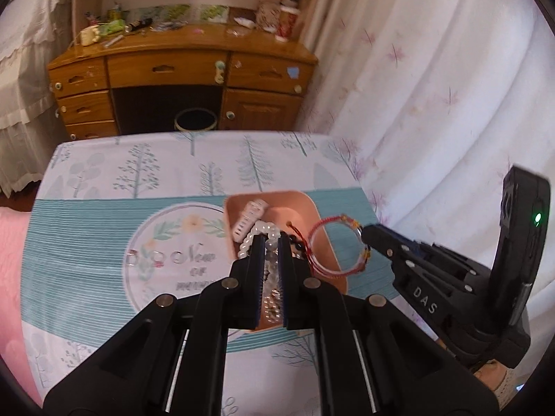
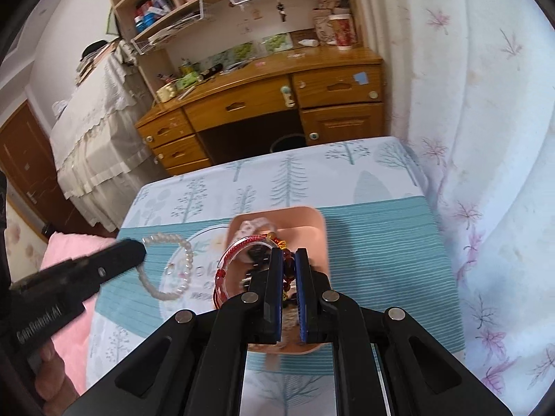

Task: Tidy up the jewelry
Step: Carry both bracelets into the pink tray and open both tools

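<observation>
A pink tray (image 1: 301,204) (image 2: 308,222) sits on the tree-print tablecloth (image 1: 138,180) and holds a white clip (image 1: 249,218) and dark beads (image 2: 256,253). My left gripper (image 1: 270,241) (image 2: 140,248) is shut on a pearl bracelet (image 1: 263,230) (image 2: 189,260), which hangs in a loop above the cloth, left of the tray. My right gripper (image 2: 288,253) (image 1: 364,234) is shut on a red cord bracelet (image 2: 239,242) (image 1: 329,220) with amber beads, held over the tray's near right part.
Three small rings (image 1: 158,258) lie on the cloth's round print, left of the tray. Beyond the table stand a wooden desk (image 1: 180,66) and a bin (image 1: 196,121). A white curtain (image 1: 433,86) hangs on the right, and pink bedding (image 1: 10,277) lies on the left.
</observation>
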`<move>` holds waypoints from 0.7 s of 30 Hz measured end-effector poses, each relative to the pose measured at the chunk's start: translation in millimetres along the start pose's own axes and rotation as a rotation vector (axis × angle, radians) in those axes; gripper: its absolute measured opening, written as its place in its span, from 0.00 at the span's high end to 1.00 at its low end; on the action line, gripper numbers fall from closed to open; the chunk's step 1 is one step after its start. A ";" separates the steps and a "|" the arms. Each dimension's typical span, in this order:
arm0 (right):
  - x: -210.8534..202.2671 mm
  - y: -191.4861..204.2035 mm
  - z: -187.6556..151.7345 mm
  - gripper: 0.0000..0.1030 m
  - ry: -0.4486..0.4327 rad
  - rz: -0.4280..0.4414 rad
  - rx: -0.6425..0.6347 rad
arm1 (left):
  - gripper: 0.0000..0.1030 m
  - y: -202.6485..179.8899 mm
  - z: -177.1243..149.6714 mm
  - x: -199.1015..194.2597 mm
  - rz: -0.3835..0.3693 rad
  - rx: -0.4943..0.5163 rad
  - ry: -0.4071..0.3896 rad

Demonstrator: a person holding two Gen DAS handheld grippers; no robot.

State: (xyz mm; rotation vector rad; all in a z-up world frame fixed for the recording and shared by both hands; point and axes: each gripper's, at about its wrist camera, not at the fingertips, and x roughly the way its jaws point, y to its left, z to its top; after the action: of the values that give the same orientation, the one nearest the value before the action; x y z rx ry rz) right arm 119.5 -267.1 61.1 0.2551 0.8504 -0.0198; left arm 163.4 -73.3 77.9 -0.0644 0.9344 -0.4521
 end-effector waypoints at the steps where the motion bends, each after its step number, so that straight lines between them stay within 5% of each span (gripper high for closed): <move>1: 2.6 -6.0 -0.8 0.93 -0.001 -0.008 0.007 | 0.95 -4.5 -2.1 8.6 0.006 0.010 0.010; 11: 43.9 -31.0 -2.1 0.93 0.013 -0.022 0.037 | 0.94 -24.7 -20.8 90.4 0.052 0.083 0.158; 18: 74.8 -13.1 -10.6 0.93 0.055 -0.007 0.021 | 0.56 -17.1 -33.9 94.4 0.105 0.136 0.157; 21: 87.5 -6.3 -13.9 0.93 0.081 0.004 0.013 | 0.54 -6.2 -37.9 85.4 0.128 0.147 0.141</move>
State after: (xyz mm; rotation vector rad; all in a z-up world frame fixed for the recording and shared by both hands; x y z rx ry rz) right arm 166.3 -262.7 -14.3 0.2716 0.9306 -0.0115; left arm 174.8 -108.0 -8.3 0.1615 1.0340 -0.4089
